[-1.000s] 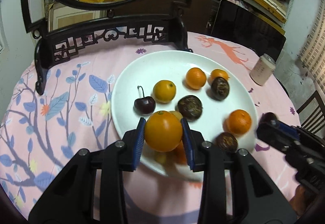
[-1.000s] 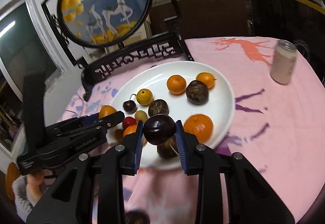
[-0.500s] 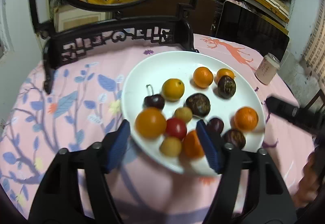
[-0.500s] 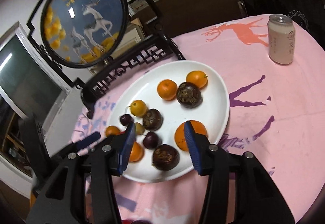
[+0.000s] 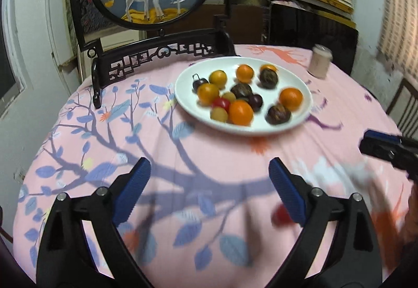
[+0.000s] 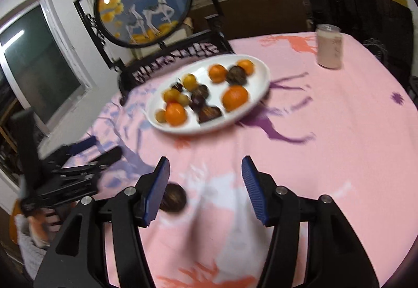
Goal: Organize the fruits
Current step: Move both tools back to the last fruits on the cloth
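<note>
Both grippers, left (image 5: 207,183) and right (image 6: 203,183), hover with jaws wide open and empty above the table (image 6: 339,144). Most fruit sits on the white plate (image 5: 295,123); a dark round fruit (image 6: 173,197), probably a passion fruit, lies near the right gripper. It is likely light, firm and prone to rolling: grasp across its widest part.

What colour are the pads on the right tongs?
Blue, ribbed pads on black arms; clearest in the right wrist view.
</note>
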Action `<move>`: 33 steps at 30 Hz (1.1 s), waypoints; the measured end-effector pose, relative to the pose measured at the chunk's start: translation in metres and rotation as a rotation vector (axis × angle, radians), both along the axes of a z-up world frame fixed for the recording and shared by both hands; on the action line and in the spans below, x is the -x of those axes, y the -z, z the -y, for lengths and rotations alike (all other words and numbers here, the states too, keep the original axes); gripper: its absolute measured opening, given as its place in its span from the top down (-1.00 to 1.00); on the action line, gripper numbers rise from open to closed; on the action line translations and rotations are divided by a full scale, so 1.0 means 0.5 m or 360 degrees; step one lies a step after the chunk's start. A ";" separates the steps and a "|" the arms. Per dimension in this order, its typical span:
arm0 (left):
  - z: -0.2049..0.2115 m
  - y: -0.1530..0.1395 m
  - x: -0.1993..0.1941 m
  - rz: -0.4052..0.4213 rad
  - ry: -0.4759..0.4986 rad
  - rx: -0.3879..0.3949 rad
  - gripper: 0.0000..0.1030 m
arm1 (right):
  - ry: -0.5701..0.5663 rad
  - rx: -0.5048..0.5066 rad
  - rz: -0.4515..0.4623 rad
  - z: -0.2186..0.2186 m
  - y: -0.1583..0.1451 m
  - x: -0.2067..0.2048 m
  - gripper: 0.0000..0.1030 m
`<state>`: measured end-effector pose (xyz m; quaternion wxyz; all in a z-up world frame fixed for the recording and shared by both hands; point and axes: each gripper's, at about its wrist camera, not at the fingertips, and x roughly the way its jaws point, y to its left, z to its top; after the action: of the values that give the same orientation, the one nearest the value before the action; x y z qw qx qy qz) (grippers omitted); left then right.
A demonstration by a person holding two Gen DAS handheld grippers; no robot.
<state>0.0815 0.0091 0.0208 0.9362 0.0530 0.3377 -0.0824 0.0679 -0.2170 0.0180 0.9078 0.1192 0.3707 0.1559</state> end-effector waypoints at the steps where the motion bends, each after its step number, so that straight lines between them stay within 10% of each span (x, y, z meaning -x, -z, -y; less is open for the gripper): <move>1: 0.003 0.003 0.011 0.0003 0.0022 -0.0012 -0.85 | 0.0021 0.0004 -0.0011 0.007 0.007 0.005 -0.12; 20: 0.097 0.084 0.030 -0.0123 0.0293 -0.0281 -0.95 | 0.0078 -0.0047 -0.0096 0.030 0.019 0.002 -0.19; 28: 0.014 0.055 -0.005 -0.0043 -0.0074 -0.0292 -0.96 | 0.0065 -0.0042 -0.0116 0.025 0.025 -0.001 -0.19; 33: -0.043 0.044 -0.019 -0.0114 -0.0157 -0.0066 -0.96 | 0.0004 -0.0013 -0.0113 0.003 0.030 0.003 -0.19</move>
<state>0.0908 0.0305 -0.0013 0.9250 0.0528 0.3749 -0.0309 0.0666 -0.2186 0.0029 0.8938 0.1290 0.4018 0.1519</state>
